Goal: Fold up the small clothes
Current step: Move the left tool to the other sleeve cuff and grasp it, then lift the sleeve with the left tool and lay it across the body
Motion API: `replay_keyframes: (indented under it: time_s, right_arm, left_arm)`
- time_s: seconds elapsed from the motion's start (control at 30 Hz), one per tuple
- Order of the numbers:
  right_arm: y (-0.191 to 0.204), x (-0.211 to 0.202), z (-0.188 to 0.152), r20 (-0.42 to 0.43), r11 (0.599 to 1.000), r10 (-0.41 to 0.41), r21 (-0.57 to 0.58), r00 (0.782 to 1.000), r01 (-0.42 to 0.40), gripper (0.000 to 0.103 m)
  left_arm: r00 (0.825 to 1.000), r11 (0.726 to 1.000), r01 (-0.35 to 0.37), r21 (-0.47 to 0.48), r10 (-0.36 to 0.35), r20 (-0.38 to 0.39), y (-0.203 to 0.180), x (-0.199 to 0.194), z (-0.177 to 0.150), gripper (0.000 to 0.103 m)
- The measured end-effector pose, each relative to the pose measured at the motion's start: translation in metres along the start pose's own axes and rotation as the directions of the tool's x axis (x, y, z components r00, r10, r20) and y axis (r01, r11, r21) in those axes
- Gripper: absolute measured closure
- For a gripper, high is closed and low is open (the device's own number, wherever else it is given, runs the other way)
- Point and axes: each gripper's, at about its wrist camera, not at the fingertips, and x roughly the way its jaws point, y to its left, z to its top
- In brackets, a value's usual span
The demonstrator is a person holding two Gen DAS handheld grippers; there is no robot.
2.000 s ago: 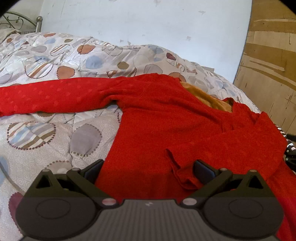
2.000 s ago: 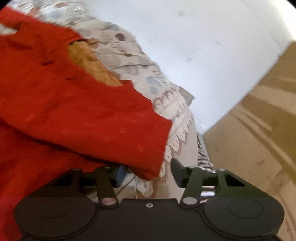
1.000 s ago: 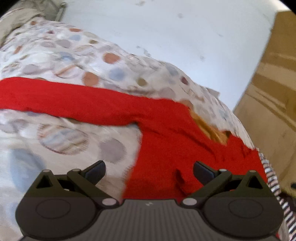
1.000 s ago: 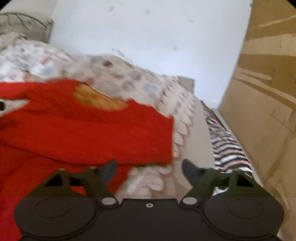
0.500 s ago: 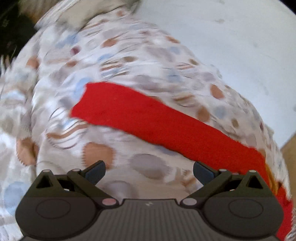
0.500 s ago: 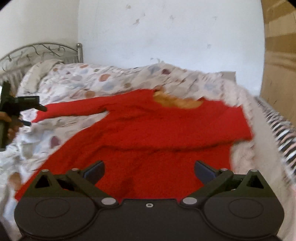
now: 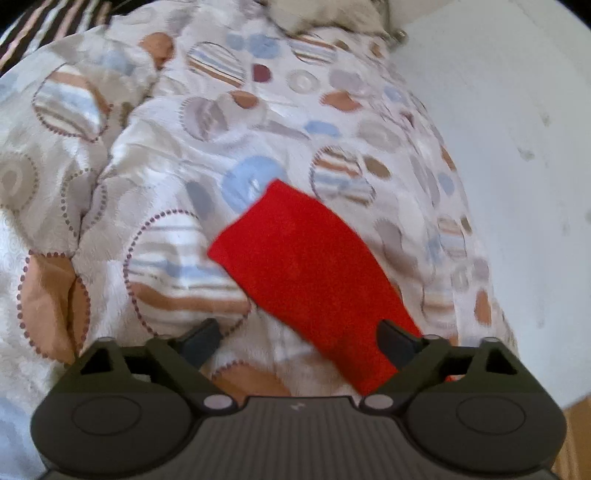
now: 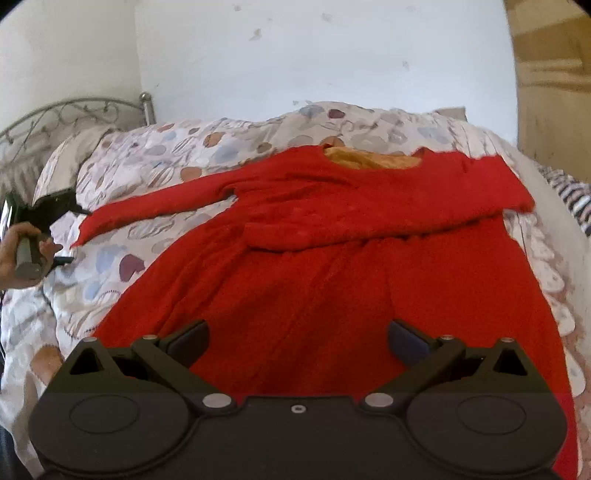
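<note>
A red knit dress lies flat on the bed, its orange lining showing at the neck. One sleeve is folded across the chest. The other sleeve stretches out to the left. My left gripper hovers over that sleeve near its cuff; its jaws are closing, the sleeve lies between them under the right finger, and the pads do not press on it. A hand holds this gripper at the far left of the right wrist view. My right gripper stands open above the skirt, gripping nothing.
A duvet with a circle pattern covers the bed. A metal headboard and a pillow stand at the left end, with a white wall behind. A brown panel and striped cloth lie to the right.
My left gripper swept left along the outstretched sleeve to its cuff end and rolled. My right gripper swung from the folded sleeve's edge to face the middle of the dress.
</note>
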Motion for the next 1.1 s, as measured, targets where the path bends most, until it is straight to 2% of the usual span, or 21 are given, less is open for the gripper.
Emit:
replay_keyframes:
  time_s: [0.07, 0.1, 0.13, 0.17, 0.2, 0.23, 0.27, 0.33, 0.43, 0.5, 0.6, 0.7, 0.77, 0.8, 0.87, 0.93, 1.03, 1.1]
  right_arm:
    - [-0.003, 0.001, -0.001, -0.006, 1.0, 0.004, 0.01, 1.0, -0.004, 0.0]
    - [-0.003, 0.002, -0.002, -0.006, 1.0, 0.002, 0.006, 1.0, -0.002, 0.0]
    - [-0.001, 0.003, -0.002, -0.007, 1.0, -0.001, -0.001, 1.0, 0.001, 0.0]
    - [-0.001, 0.004, -0.002, -0.007, 1.0, -0.003, -0.007, 1.0, 0.003, 0.0]
    - [0.001, 0.004, -0.003, -0.007, 1.0, -0.008, -0.016, 1.0, 0.008, 0.0]
    - [0.002, 0.004, -0.004, -0.007, 1.0, -0.011, -0.022, 1.0, 0.011, 0.0]
    - [0.002, 0.004, -0.004, -0.006, 1.0, -0.012, -0.026, 1.0, 0.012, 0.0]
    - [0.001, 0.004, -0.004, -0.003, 1.0, -0.01, -0.024, 1.0, 0.01, 0.0]
    - [0.0, 0.004, -0.004, 0.0, 1.0, -0.004, -0.017, 1.0, 0.004, 0.0]
    - [0.0, 0.004, -0.004, 0.001, 1.0, -0.005, -0.018, 1.0, 0.005, 0.0]
    - [-0.001, 0.004, -0.004, 0.004, 1.0, -0.004, -0.019, 1.0, 0.004, 0.0]
    - [-0.004, 0.001, -0.005, 0.015, 1.0, 0.003, -0.005, 1.0, -0.003, 0.0]
    - [-0.005, -0.002, -0.005, 0.029, 1.0, 0.007, 0.007, 1.0, -0.007, 0.0]
    - [-0.006, -0.004, -0.005, 0.04, 1.0, 0.008, 0.016, 0.999, -0.009, 0.0]
    - [-0.01, -0.01, -0.004, 0.069, 0.999, 0.006, 0.043, 0.998, -0.009, 0.0]
    - [-0.014, -0.018, -0.002, 0.098, 0.997, 0.003, 0.075, 0.995, -0.011, 0.0]
    - [-0.023, -0.034, 0.002, 0.148, 0.994, -0.035, 0.103, 0.988, 0.019, 0.0]
    - [-0.03, -0.045, 0.004, 0.177, 0.992, -0.074, 0.11, 0.981, 0.055, 0.0]
  left_arm:
    - [0.999, 0.999, 0.001, -0.045, 0.001, 0.032, 0.002, 0.001, 0.002, 0.034]
    - [0.999, 0.998, 0.005, -0.064, -0.002, 0.039, 0.004, 0.002, 0.003, 0.04]
    - [0.999, 0.996, 0.011, -0.084, -0.007, 0.046, 0.005, 0.003, 0.004, 0.055]
    - [0.999, 0.995, 0.018, -0.102, -0.013, 0.051, 0.007, 0.004, 0.005, 0.066]
    - [0.998, 0.993, 0.023, -0.115, -0.017, 0.055, 0.009, 0.004, 0.006, 0.072]
    - [0.998, 0.992, 0.027, -0.123, -0.019, 0.063, 0.01, 0.004, 0.007, 0.084]
    - [0.997, 0.992, 0.028, -0.124, -0.018, 0.075, 0.01, 0.003, 0.008, 0.088]
    - [0.994, 0.994, 0.024, -0.103, -0.012, 0.112, 0.008, -0.002, 0.007, 0.096]
    - [0.985, 1.0, -0.025, -0.01, 0.027, 0.172, -0.007, -0.012, 0.004, 0.1]
    - [0.978, 0.998, -0.031, 0.052, 0.02, 0.209, -0.021, -0.02, 0.002, 0.101]
    - [0.958, 0.981, -0.004, 0.193, -0.051, 0.283, -0.053, -0.035, -0.002, 0.101]
    - [0.93, 0.927, 0.029, 0.373, -0.162, 0.331, -0.095, -0.054, -0.013, 0.101]
    - [0.903, 0.868, 0.083, 0.49, -0.273, 0.331, -0.125, -0.069, -0.023, 0.101]
    - [0.89, 0.822, 0.097, 0.561, -0.324, 0.322, -0.141, -0.077, -0.031, 0.101]
    - [0.856, 0.699, 0.102, 0.708, -0.424, 0.296, -0.174, -0.093, -0.053, 0.101]
    - [0.819, 0.574, 0.133, 0.808, -0.523, 0.237, -0.2, -0.11, -0.078, 0.101]
    - [0.778, 0.432, 0.209, 0.878, -0.617, 0.118, -0.232, -0.127, -0.114, 0.101]
    - [0.758, 0.352, 0.249, 0.902, -0.651, 0.045, -0.246, -0.134, -0.138, 0.101]
